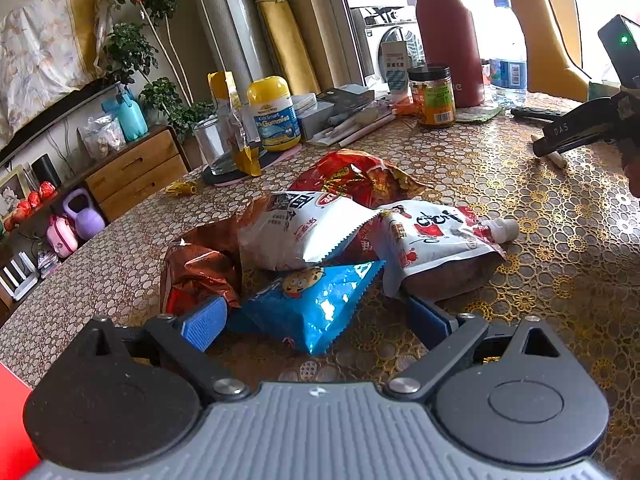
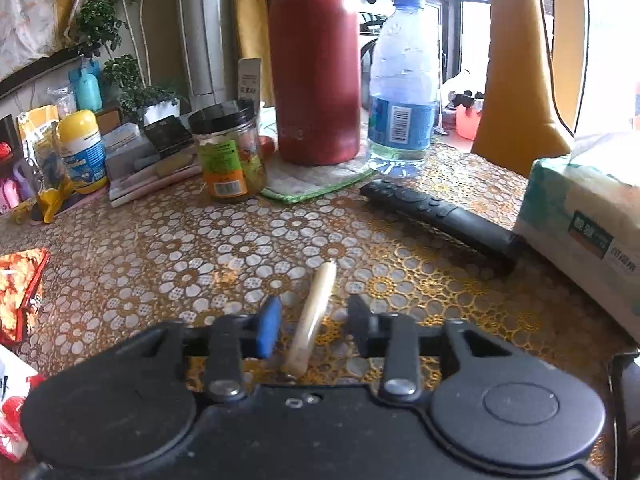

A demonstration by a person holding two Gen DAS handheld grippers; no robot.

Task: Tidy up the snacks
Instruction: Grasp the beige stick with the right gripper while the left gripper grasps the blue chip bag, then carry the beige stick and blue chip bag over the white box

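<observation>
Blue-padded left claw [image 1: 316,322] wide around blue snack bag [image 1: 316,304]; right claw [image 2: 314,322] open astride pale stick [image 2: 314,312].

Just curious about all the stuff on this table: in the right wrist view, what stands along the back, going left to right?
Yellow-lidded gummies jar → black-lidded jar → red flask → water bottle → tissue pack.

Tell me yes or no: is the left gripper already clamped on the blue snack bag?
No. The left gripper is open, its blue pads spread wide on either side of the blue snack bag, not pressing it.
</observation>
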